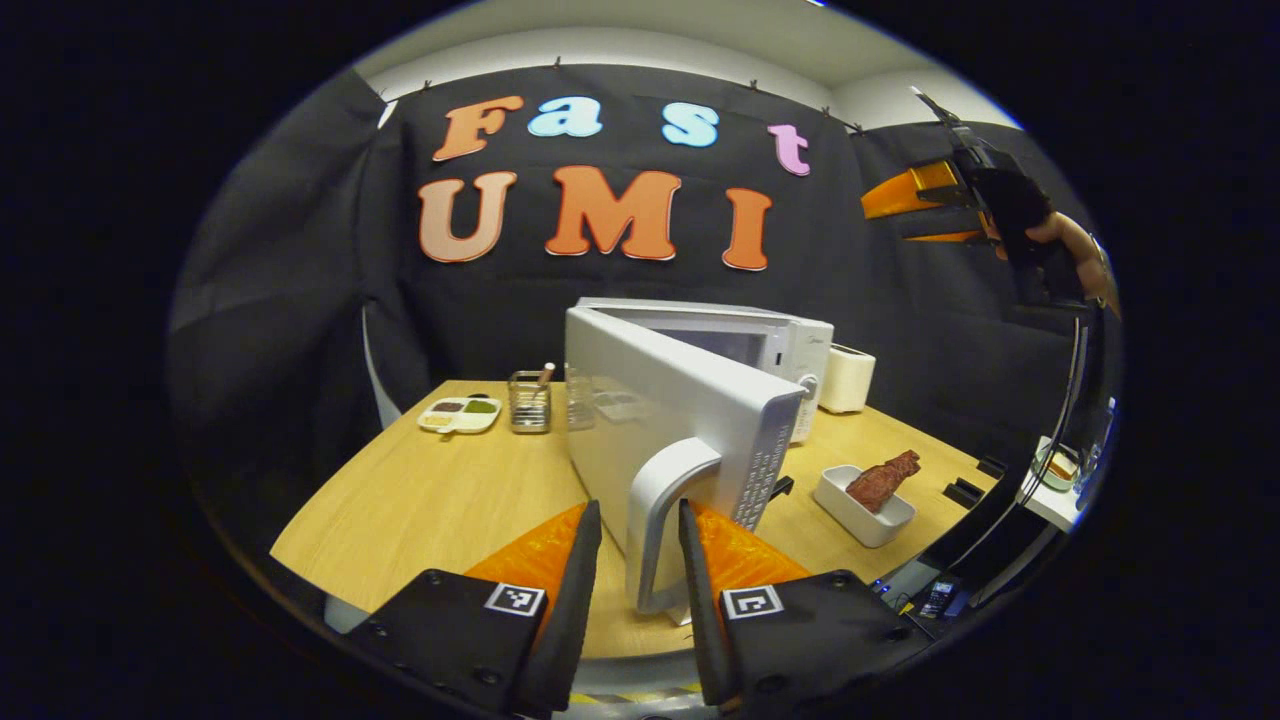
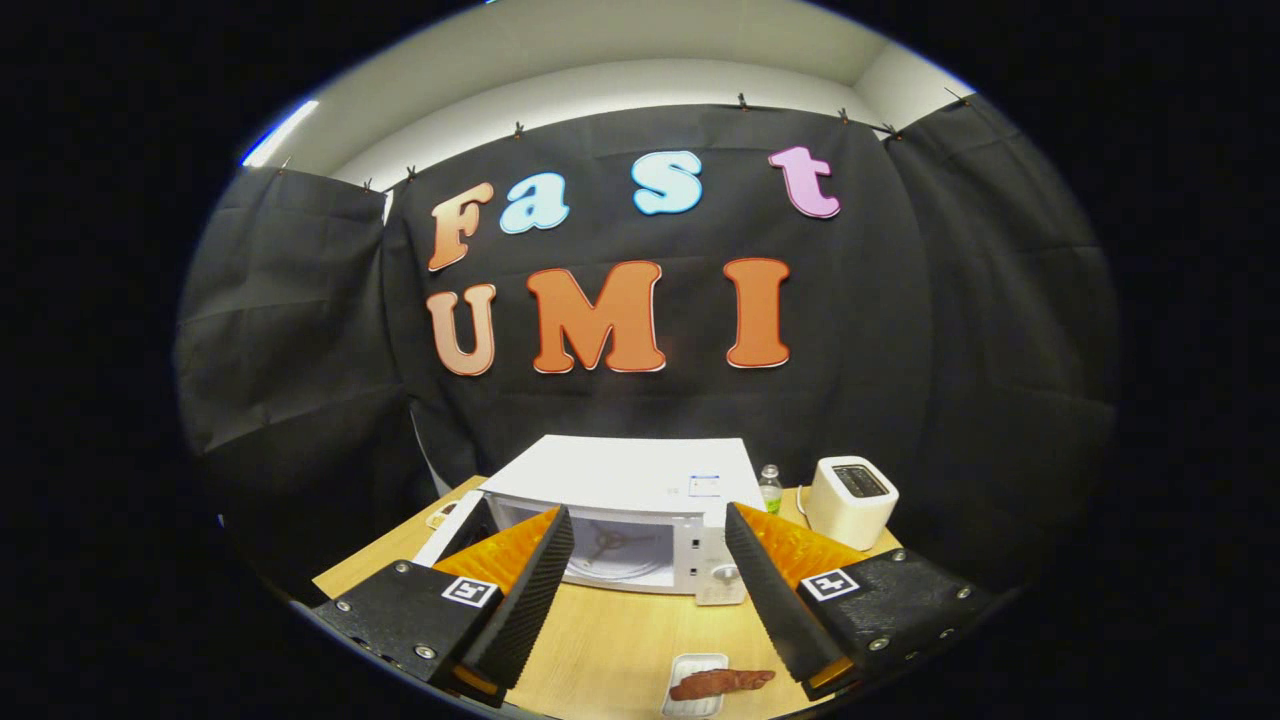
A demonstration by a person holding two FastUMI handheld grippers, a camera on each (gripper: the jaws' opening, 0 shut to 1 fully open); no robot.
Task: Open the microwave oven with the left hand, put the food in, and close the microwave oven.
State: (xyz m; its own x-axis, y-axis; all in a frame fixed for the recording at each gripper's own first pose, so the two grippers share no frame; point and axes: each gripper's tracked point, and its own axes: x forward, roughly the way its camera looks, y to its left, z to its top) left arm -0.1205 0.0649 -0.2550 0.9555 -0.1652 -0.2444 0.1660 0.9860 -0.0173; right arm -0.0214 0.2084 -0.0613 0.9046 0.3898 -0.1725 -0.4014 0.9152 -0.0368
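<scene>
Microwave door swung out; left gripper fingers straddle door handle, contact unclear. Right gripper spread, empty, aloft. Food in white tray on table beside door. Risk: handle slips free, door swings back before loading.

The microwave oven is white, and its door handle is pale grey-white. The counter is light wood with fine grain. The food is reddish-brown and lies in a white dish. The toaster is cream-white. A small tray shows green, brown and yellow portions.
</scene>
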